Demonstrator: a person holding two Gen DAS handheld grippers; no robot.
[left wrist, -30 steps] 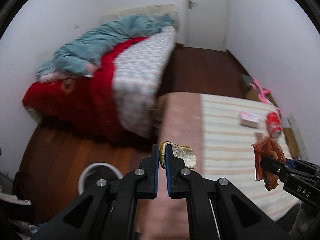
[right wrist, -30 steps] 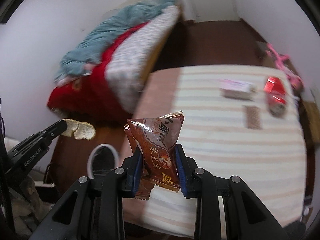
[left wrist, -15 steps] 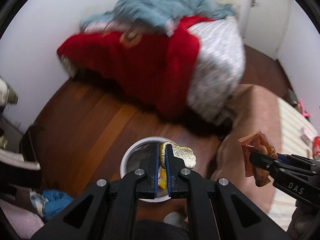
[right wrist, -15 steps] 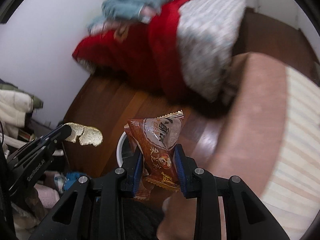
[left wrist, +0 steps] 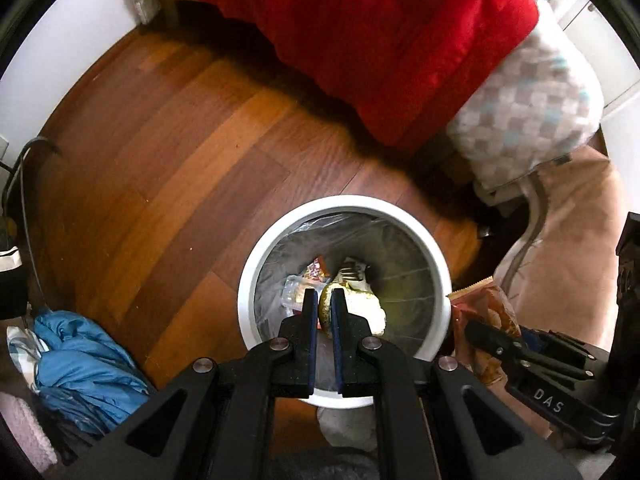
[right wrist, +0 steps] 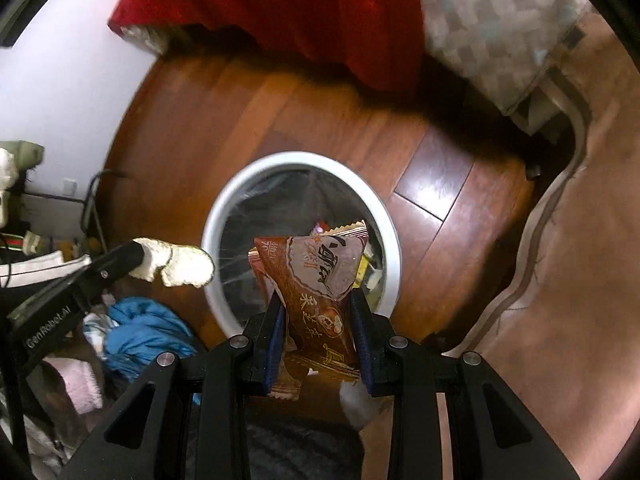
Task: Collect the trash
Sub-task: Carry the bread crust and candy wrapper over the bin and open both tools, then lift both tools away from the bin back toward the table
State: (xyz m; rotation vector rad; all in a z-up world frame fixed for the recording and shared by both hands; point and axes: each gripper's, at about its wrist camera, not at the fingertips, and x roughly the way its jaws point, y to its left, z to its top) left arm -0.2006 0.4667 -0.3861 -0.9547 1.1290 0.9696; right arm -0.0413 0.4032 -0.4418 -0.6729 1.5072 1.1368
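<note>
A white round trash bin with a clear liner stands on the wooden floor, with several wrappers inside; it also shows in the right wrist view. My left gripper is shut on a crumpled gold foil wrapper and holds it over the bin's opening; the wrapper shows in the right wrist view at the bin's left rim. My right gripper is shut on a brown snack packet above the bin's near side; the packet shows in the left wrist view just right of the rim.
A bed with a red blanket and a checked cover lies beyond the bin. A pink cloth-covered surface is at the right. Blue clothing and cables lie at the left.
Both grippers swung down and left from the striped surface to above the bin. The bin has grown larger and more central in both views. Both still hold their trash.
</note>
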